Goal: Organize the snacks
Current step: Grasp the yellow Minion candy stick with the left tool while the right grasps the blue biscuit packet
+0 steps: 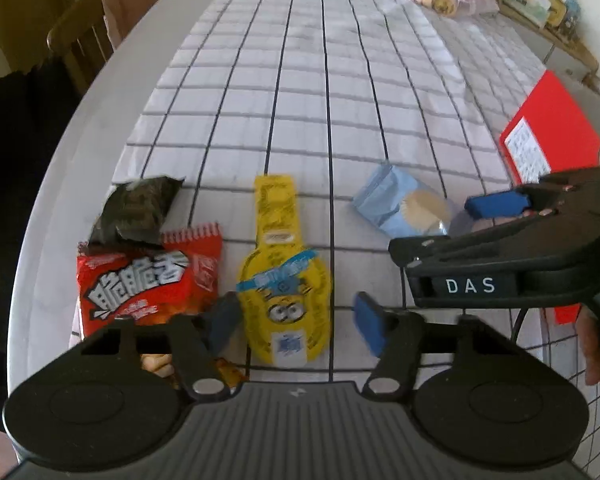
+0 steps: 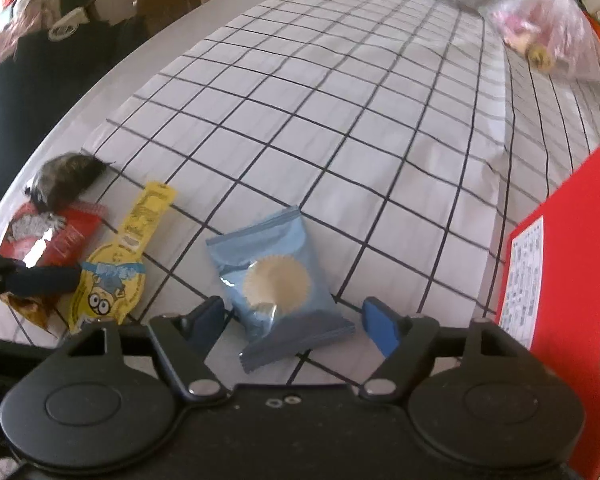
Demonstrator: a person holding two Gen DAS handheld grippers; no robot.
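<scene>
Light blue packet (image 2: 278, 280), pale scalloped seal, lies low centre between the right gripper (image 2: 296, 326)'s parted pads; left gripper (image 1: 296, 322), also untightened, straddles the yellow cartoon packet (image 1: 282, 280).

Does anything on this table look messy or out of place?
Mostly no. The black packet overlaps the red snack bag at the cloth's edge, and the tablecloth is wrinkled. Nothing looks spilled or torn.

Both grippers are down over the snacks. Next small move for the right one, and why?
Probably close the right gripper on the light blue packet. The packet lies flat on the checked cloth between the fingers, and gaps at both pads show no grip yet. The left gripper similarly straddles the yellow snack.
</scene>
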